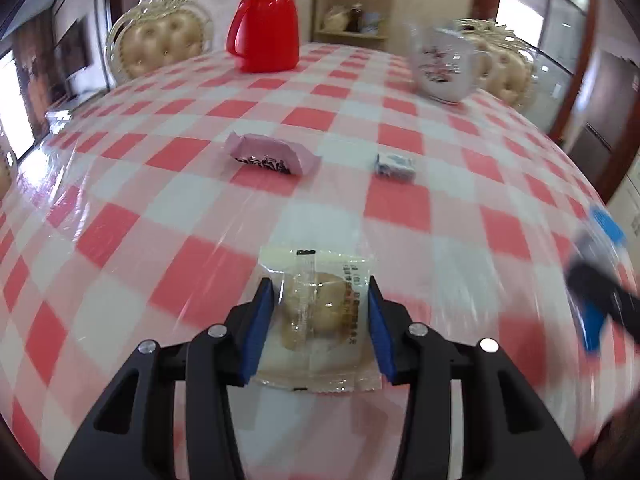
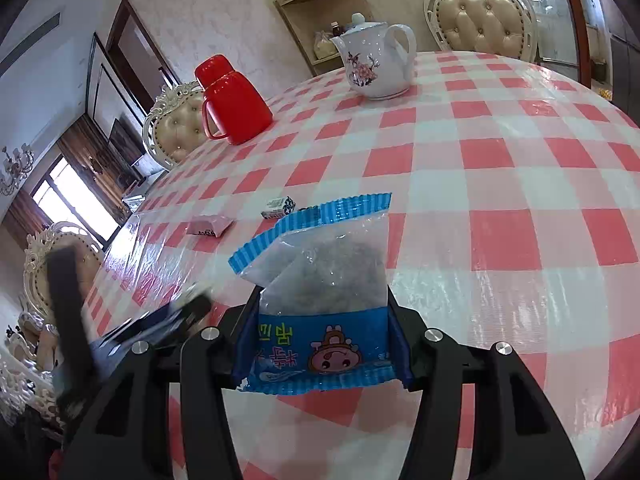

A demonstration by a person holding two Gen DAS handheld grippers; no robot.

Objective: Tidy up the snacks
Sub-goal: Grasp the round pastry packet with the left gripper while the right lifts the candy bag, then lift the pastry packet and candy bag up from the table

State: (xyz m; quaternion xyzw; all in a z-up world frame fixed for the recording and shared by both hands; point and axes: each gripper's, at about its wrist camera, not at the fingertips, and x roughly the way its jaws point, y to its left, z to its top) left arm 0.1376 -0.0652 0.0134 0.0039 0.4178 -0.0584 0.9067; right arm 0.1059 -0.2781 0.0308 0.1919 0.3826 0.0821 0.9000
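Observation:
My left gripper [image 1: 320,284] is shut on a clear packet with a round pale pastry [image 1: 316,312]; its blue pads press the wrapper from both sides, low over the checked table [image 1: 120,240]. Only the table around it is blurred. My right gripper [image 2: 322,294] is shut on a blue and clear snack bag [image 2: 320,264] with a cartoon figure, held upright above the cloth. A pink packet [image 1: 272,156] and a small blue-white packet [image 1: 396,165] lie loose further out on the table. The right wrist view shows them too, the pink packet [image 2: 210,226] left of the small packet [image 2: 280,206].
A red lidded jug [image 1: 264,24] stands at the far side and a white flowered teapot [image 1: 444,64] to its right. Cream tufted chairs [image 2: 484,20] ring the round table. The other gripper shows as a dark blur at the right edge [image 1: 600,280].

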